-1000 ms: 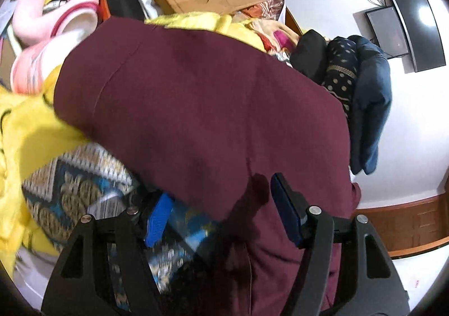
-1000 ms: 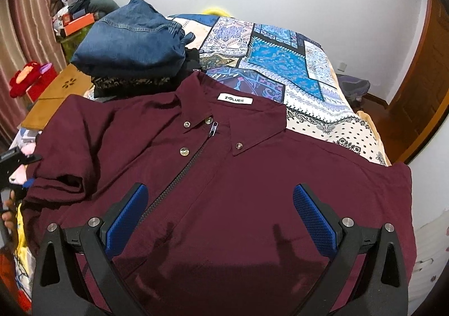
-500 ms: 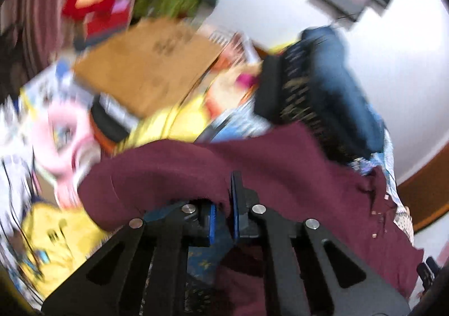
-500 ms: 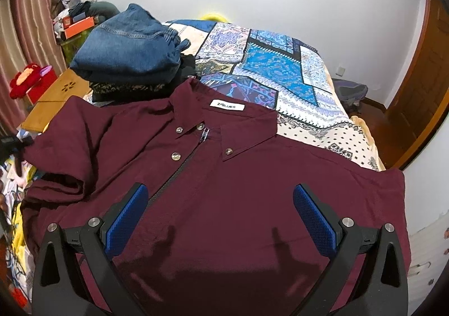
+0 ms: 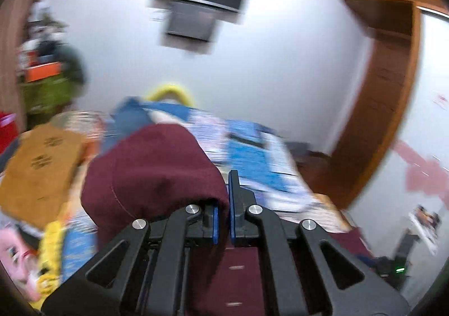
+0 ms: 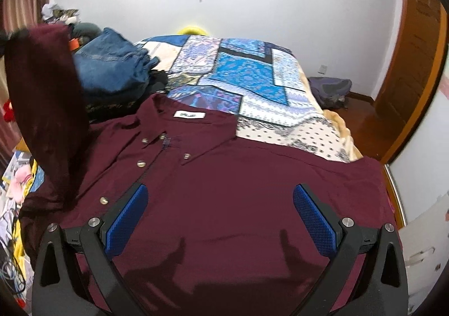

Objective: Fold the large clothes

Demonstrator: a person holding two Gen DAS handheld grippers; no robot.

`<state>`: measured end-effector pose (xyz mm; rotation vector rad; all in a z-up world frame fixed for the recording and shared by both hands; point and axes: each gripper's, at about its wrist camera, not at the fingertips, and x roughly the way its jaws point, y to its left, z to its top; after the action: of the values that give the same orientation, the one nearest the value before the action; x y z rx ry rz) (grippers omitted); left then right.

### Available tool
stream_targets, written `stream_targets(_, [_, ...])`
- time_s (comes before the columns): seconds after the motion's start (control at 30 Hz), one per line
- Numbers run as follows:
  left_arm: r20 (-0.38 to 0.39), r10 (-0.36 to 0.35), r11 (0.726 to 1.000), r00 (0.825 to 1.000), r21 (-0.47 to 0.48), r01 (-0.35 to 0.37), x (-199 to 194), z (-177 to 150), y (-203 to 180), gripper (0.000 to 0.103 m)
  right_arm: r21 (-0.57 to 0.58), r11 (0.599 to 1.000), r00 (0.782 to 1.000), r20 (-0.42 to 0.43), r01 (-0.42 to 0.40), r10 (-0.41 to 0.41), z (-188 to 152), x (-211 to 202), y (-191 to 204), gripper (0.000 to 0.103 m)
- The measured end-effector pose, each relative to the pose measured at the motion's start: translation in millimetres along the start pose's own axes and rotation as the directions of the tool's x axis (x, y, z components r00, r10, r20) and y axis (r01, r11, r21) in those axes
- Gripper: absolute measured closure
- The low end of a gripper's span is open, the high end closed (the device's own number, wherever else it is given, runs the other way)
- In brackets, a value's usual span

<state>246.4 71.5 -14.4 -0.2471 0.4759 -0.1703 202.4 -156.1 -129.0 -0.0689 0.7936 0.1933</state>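
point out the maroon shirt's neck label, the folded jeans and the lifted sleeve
neck label [image 6: 189,115], right wrist view, middle of the white tag
folded jeans [image 6: 112,63], right wrist view, top denim fold
lifted sleeve [image 6: 45,86], right wrist view, middle of the raised cloth

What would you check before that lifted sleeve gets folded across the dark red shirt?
1. Left gripper shut on the sleeve: ok.
2. Sleeve raised off the bed: ok, it hangs at the left in the right wrist view.
3. Shirt body lying flat, collar facing up: ok.
4. Right gripper open and holding nothing: ok, it hovers over the shirt front.
5. Jeans pile not on the shirt: ok.
6. How firm the grip on the sleeve is: cannot tell, the left view is blurred.
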Motion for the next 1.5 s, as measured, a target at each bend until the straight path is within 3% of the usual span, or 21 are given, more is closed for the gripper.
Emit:
stream_targets(0.07, [-0.037,-0.09,0.996,0.995,0.019,0.091,17,1,-32,0.099,0.028,1.0,1.0,0.01,0.008,-0.009,-3,-5,-12,0.0])
stream_targets(0.17, [-0.125,-0.204,0.977,0.971,0.04,0.211,47,-4,-77,0.099,0.068,0.998,1.0,0.013,0.017,-0.018,-7,-9,-31,0.0])
stream_targets(0.27, [-0.227,-0.247,0.959,0.942,0.082,0.271,74,-25,-117,0.099,0.108,0.993,0.999,0.012,0.043,-0.044,-14,-15,-53,0.0])
stream_targets(0.37, [-0.339,-0.25,0.945,0.907,0.116,0.305,99,-61,-149,0.099,0.143,0.987,0.997,-0.001,0.072,-0.073,-20,-17,-74,0.0])
stream_targets(0.53, [-0.512,-0.208,0.938,0.833,0.136,0.318,126,-125,-172,0.099,0.201,0.974,0.995,-0.038,0.101,-0.095,-32,-17,-101,0.0])
stream_targets(0.63, [-0.574,-0.161,0.936,0.802,0.168,0.308,131,-160,-175,0.098,0.215,0.97,0.993,-0.058,0.117,-0.107,-35,-15,-109,0.0])
stream_targets(0.73, [-0.61,-0.133,0.923,0.781,0.211,0.322,131,-174,-182,0.094,0.212,0.968,0.99,-0.07,0.135,-0.122,-39,-15,-112,0.0])
stream_targets(0.8, [-0.614,-0.117,0.914,0.78,0.241,0.327,126,-178,-184,0.082,0.207,0.969,0.99,-0.071,0.136,-0.124,-39,-15,-112,0.0])
stream_targets(0.87, [-0.603,-0.109,0.909,0.79,0.261,0.325,119,-172,-182,0.058,0.201,0.97,0.99,-0.067,0.137,-0.126,-38,-17,-110,0.0])
stream_targets(1.0, [-0.533,-0.164,0.915,0.83,0.231,0.33,94,-146,-163,0.054,0.171,0.977,0.991,-0.045,0.129,-0.123,-32,-22,-101,0.0])
stream_targets(1.07, [-0.48,-0.16,0.928,0.863,0.226,0.297,78,-127,-146,0.049,0.147,0.981,0.992,-0.03,0.125,-0.122,-28,-25,-94,0.001])
stream_targets(1.2, [-0.36,-0.061,0.953,0.931,0.255,0.161,53,-100,-99,0.038,0.079,0.991,0.994,-0.004,0.11,-0.11,-16,-25,-72,0.001])
stream_targets(1.27, [-0.33,0.007,0.963,0.944,0.256,0.082,48,-94,-71,0.037,0.036,0.994,0.995,0.004,0.1,-0.1,-11,-23,-59,0.0])
stream_targets(1.37, [-0.334,0.12,0.97,0.935,0.238,-0.04,46,-95,-23,0.037,-0.052,0.996,0.997,0.016,0.079,-0.079,-2,-16,-36,0.001])
stream_targets(1.5, [-0.382,0.228,0.967,0.896,0.195,-0.163,50,-113,37,0.037,-0.179,0.983,0.999,-0.008,0.04,-0.042,11,3,-9,0.001])
